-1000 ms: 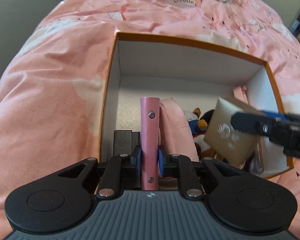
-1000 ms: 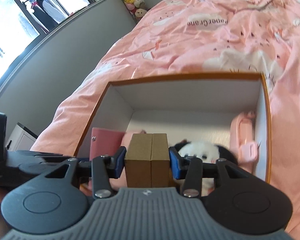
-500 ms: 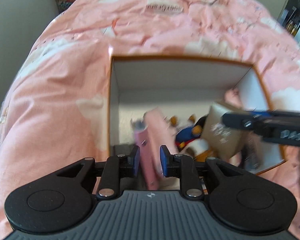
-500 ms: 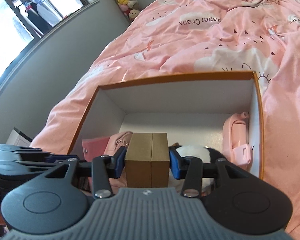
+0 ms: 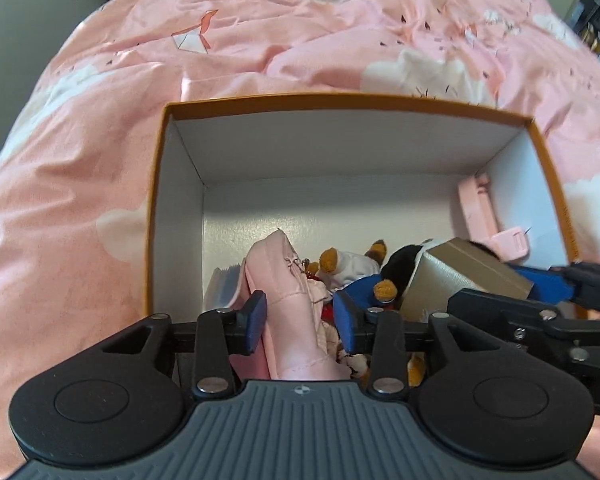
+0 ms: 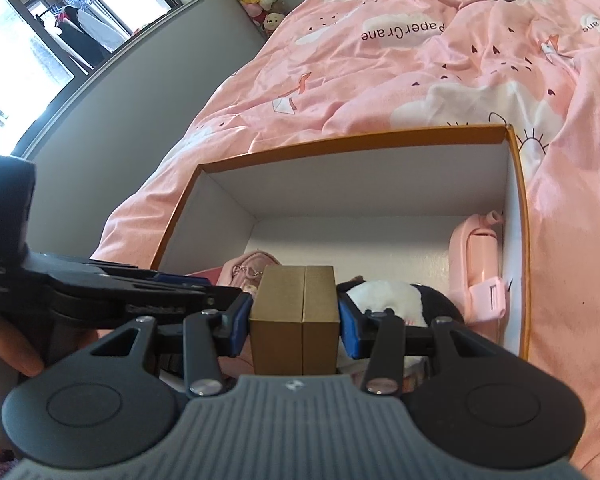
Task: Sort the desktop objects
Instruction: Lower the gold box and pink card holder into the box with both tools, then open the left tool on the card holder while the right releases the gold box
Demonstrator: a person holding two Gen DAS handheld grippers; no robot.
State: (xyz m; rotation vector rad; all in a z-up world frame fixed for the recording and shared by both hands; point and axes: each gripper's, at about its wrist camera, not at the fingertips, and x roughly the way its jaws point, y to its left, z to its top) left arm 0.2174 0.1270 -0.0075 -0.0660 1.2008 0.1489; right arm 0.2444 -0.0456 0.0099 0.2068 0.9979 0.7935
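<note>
Our right gripper [image 6: 296,316] clamps the gold box [image 6: 294,320] by its flat sides over the orange bin [image 6: 356,142]; it looks light, stiff, slightly slick; our left gripper [image 5: 300,320] gapes empty.

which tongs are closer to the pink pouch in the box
Left. The left tongs hang open right over the pink pouch; the right tongs, gripping the gold box, sit further right.

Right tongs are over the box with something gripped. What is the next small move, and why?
Probably lower and open the right tongs. They clamp a gold gift box above the orange box, over the plush toys. The left tongs are open and empty.
</note>
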